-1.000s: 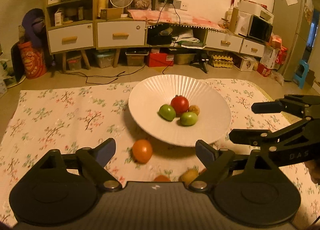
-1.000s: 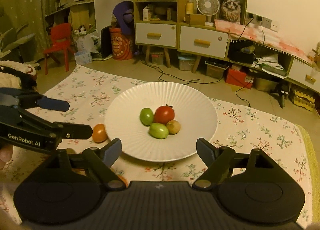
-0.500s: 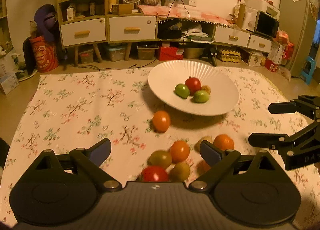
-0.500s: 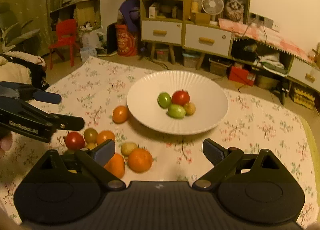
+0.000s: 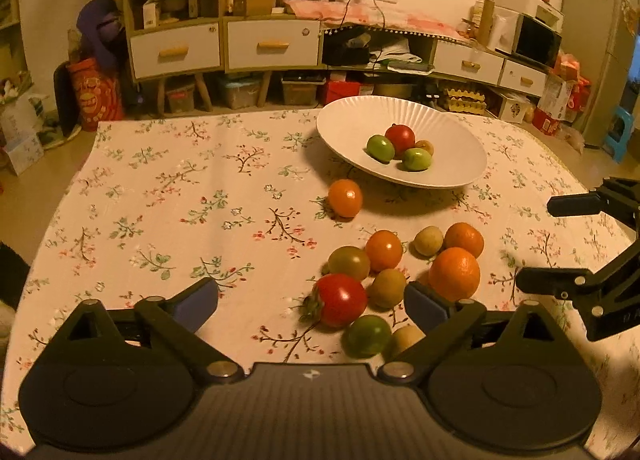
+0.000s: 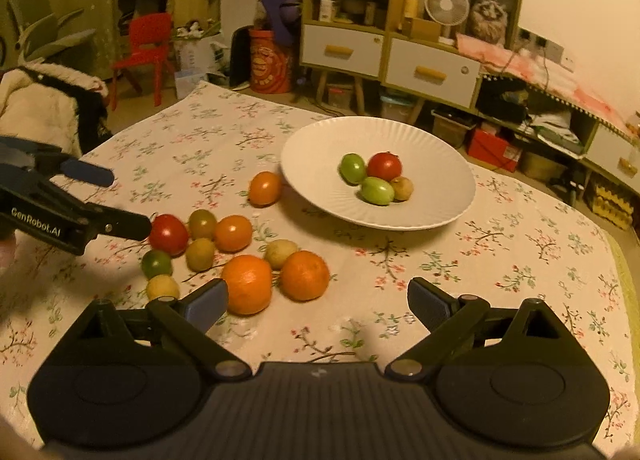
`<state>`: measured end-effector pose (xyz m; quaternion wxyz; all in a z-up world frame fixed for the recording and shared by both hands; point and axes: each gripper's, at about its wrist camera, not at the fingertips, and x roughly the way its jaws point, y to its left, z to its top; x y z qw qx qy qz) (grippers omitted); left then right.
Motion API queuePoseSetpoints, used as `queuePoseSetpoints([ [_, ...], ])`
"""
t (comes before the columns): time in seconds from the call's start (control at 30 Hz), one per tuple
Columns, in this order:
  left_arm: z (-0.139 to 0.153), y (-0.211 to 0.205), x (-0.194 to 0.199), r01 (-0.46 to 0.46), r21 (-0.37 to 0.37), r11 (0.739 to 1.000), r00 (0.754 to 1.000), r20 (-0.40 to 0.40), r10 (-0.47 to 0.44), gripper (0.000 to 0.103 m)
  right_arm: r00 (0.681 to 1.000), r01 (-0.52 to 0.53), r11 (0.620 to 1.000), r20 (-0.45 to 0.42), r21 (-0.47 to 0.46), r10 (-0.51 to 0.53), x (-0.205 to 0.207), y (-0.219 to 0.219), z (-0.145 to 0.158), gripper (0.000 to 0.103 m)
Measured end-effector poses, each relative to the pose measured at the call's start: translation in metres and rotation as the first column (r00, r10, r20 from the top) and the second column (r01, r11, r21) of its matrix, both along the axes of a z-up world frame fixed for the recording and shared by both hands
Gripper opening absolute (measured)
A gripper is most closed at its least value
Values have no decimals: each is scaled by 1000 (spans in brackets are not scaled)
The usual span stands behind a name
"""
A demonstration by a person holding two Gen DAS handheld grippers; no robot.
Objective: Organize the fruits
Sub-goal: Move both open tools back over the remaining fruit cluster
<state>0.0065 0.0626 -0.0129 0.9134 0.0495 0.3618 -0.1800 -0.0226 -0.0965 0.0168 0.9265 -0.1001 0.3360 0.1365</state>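
Note:
A white ribbed plate holds a red tomato, two green fruits and a small brown one. Several loose fruits lie on the floral cloth in front of it: a red tomato, two oranges, and orange, green and yellowish ones. One orange tomato sits alone near the plate. My left gripper hovers over the cluster's left side, jaws opening, gripping nothing. My right gripper hangs at the cluster's right, jaws opening, nothing between them.
The floral cloth covers the table to its edges. Behind it stand white-drawered cabinets, a red chair, boxes and cables on the floor. A person's pale sleeve shows at the left of the right wrist view.
Both grippers have drawn back from the plate toward the near edge, bringing the loose fruit cluster into view. Both pairs of jaws stand wider than before.

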Motion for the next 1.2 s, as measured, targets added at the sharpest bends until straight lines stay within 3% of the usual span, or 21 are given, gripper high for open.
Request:
queuePoseSetpoints([
  [0.3, -13, 13, -10, 18, 13, 1000, 1000, -22, -18, 100, 998, -51, 999, -32, -17, 51, -10, 8, -18, 98],
  [0.73, -40, 13, -9, 83, 89, 993, 995, -56, -78, 100, 996, -21, 999, -93, -24, 19, -4, 6, -40, 98],
  [0.8, -44, 12, -9, 89, 119, 989, 995, -54, -83, 100, 995, -13, 1000, -103, -5, 12, -1, 4, -42, 94],
  [1.0, -43, 20, -2, 72, 96, 993, 996, -52, -68, 96, 995, -42, 999, -90, 27, 45, 0, 7, -40, 74],
  [1.2, -42, 19, 8, 119, 50, 992, 992, -38, -117, 79, 991, -57, 990, -109, 126, 71, 9, 6, -34, 53],
])
